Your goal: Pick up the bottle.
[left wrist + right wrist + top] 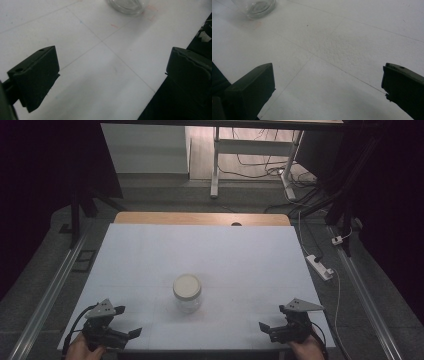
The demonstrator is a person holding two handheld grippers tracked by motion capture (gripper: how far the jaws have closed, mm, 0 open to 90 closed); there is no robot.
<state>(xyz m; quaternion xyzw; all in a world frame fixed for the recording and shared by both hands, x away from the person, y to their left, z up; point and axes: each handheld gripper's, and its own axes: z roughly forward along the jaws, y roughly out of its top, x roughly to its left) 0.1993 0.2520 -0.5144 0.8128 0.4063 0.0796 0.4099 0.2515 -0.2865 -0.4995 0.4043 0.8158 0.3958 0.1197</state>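
Glass jar (187, 294), cream lid on, upright mid-table (150, 255). Left gripper (131, 334), right gripper (264, 326): 2 tools, jaws wide, empty, well apart from jar. Risk: smooth glass slipping, tipping under off-centre squeeze.

The jar (127, 5) is cut off by the top edge at twelve o'clock in the left gripper view, and at eleven o'clock in the right gripper view, only its glass base visible. Whether it holds anything cannot be told.

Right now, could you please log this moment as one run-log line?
jar: upright, lid on, mid-table, untouched | left gripper: open, near edge, left of jar | right gripper: open, near edge, right of jar
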